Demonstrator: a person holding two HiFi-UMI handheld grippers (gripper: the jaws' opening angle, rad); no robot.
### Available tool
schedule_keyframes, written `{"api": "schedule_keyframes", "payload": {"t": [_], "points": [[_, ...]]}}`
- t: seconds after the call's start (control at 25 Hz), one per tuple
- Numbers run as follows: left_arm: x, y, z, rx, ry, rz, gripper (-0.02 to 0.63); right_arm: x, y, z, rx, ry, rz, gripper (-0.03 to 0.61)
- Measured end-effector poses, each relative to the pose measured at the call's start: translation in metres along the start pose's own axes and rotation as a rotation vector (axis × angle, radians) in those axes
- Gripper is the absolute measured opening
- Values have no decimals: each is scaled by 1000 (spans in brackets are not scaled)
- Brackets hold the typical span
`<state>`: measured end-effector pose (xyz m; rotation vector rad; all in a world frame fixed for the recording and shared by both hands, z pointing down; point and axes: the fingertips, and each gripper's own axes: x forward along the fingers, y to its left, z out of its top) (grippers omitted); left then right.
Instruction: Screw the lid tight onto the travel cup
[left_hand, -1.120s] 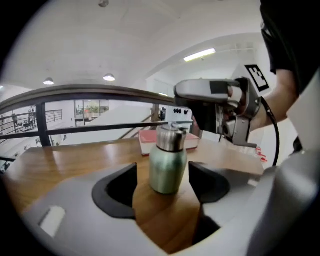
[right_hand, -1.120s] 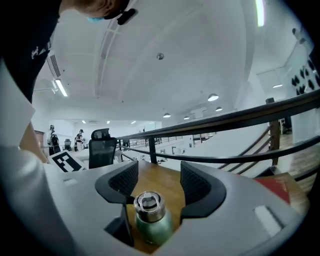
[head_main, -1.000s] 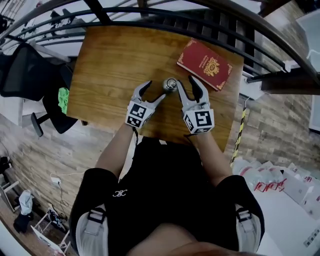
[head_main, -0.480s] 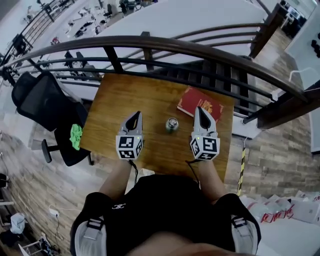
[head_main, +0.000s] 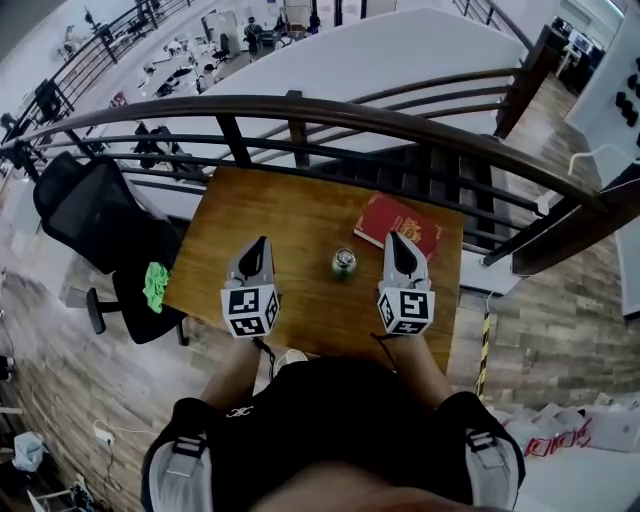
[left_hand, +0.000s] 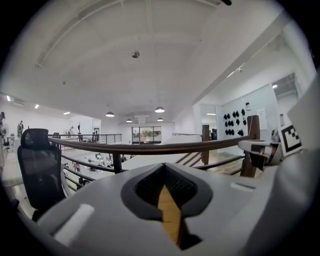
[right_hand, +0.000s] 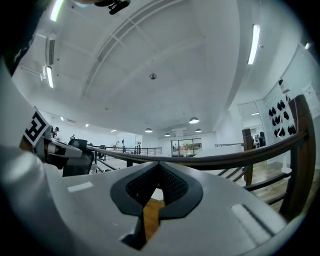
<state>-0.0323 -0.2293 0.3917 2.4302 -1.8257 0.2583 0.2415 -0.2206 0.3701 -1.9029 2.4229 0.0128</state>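
Note:
The small metal travel cup (head_main: 343, 263) stands upright with its lid on at the middle of the wooden table (head_main: 300, 215). My left gripper (head_main: 261, 243) is shut and empty, a hand's width to the cup's left. On the cup's other side my right gripper (head_main: 393, 240) is shut and empty too, about as far away. Neither touches the cup. In the left gripper view the closed jaws (left_hand: 162, 172) point level at the railing, and in the right gripper view the jaws (right_hand: 159, 170) are closed too; the cup is in neither view.
A red booklet (head_main: 402, 226) lies on the table behind the right gripper. A dark railing (head_main: 330, 112) curves past the table's far edge. A black office chair (head_main: 85, 225) with a green cloth (head_main: 153, 285) stands left of the table.
Both grippers let go of the cup, drew apart to either side of it and closed empty. The head view rose and pulled back; the cup stayed put.

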Motion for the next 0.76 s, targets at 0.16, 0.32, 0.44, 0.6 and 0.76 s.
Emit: {"api": "schedule_keyframes", "payload": {"t": [0.16,0.32,0.44,0.6,0.76], "points": [[0,-5,3,10,-8,0,54,0,1,2,-9,-1,16,3],[0,-11,4,2,-7,-6,54,-2,-2,7,-25,-14,17,5],[1,-13,5,1,-11,-13,54,-1,-4,6,-27,-13,16,5],[1,-15,5,-5,-8,-17,54,1,-4,3,-15,-11,26,5],[4,-15,4,-16,-12,-20,54,5,-4,3,-15,-16,39,5]]}}
